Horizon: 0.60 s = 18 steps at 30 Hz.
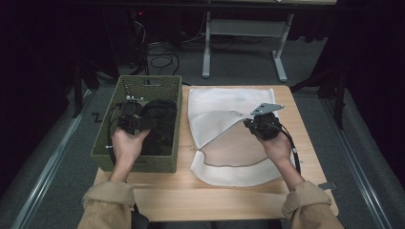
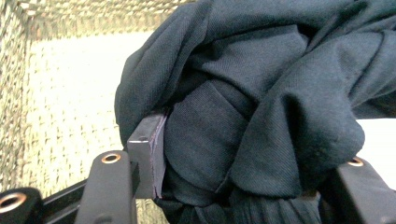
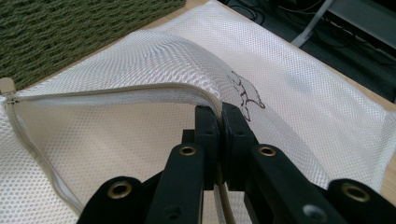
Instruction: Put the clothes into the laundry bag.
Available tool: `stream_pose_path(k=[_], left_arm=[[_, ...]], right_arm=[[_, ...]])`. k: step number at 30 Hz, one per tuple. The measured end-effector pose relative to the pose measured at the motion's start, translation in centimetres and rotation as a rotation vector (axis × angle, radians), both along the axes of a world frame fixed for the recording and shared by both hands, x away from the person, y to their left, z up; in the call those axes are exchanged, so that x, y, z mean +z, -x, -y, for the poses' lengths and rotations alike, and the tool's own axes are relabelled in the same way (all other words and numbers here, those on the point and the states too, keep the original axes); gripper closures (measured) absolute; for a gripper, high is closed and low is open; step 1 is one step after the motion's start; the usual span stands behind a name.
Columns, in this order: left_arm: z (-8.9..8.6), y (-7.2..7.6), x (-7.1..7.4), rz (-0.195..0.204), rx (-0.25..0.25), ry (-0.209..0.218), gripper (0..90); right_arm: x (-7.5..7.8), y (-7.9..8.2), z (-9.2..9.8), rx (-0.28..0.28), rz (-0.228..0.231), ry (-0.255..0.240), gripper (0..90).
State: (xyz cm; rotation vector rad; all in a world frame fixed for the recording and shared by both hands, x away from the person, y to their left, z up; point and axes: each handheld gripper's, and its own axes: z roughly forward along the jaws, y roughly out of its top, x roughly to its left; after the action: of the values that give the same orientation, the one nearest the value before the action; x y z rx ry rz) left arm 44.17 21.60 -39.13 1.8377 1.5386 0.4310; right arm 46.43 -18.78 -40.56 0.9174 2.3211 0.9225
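A dark garment (image 2: 261, 107), soft, limp and judged light, was clamped in a bunched fold by the left gripper (image 1: 130, 120) over the woven green basket (image 1: 107, 131). The white mesh laundry bag (image 3: 154, 56), thin and floppy, was pinched at its zipper edge by the right gripper (image 3: 219, 121), whose jaws were closed tight upon it, on the wooden table (image 1: 305, 129).

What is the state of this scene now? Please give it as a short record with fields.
surface: wooden table
left gripper: shut on dark garment, over the green basket
right gripper: shut on the zip edge of the mesh laundry bag, holding its flap up
bag: white, lying flat, mouth open
basket: left of the bag, on the table
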Motion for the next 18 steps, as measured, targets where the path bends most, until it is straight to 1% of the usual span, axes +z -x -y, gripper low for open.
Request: stream_pose_path(k=[5,8,10,12,14,18], left_arm=[[0.7,0.9,1.1,0.043,-0.040,0.004,42.2],[1.3,1.5,1.6,0.064,-0.067,-0.018,42.2],[1.6,1.9,1.8,0.075,-0.083,-0.022,42.1],[1.7,2.2,2.0,0.083,-0.097,-0.017,42.1],[1.7,2.4,2.1,0.088,-0.112,-0.007,42.1],[1.9,2.9,2.3,0.103,-0.126,-0.002,42.1]], right_arm=[[-0.1,-0.1,0.0,0.003,0.002,0.001,87.7],[-0.1,-0.1,0.0,0.002,0.003,0.000,87.7],[0.0,-0.1,0.0,-0.001,0.001,-0.001,87.7],[-0.1,-0.1,0.0,0.003,0.004,0.002,87.7],[-0.1,-0.1,0.0,-0.002,-0.004,0.002,87.7],[-0.1,-0.1,0.1,0.003,-0.001,0.005,87.7]])
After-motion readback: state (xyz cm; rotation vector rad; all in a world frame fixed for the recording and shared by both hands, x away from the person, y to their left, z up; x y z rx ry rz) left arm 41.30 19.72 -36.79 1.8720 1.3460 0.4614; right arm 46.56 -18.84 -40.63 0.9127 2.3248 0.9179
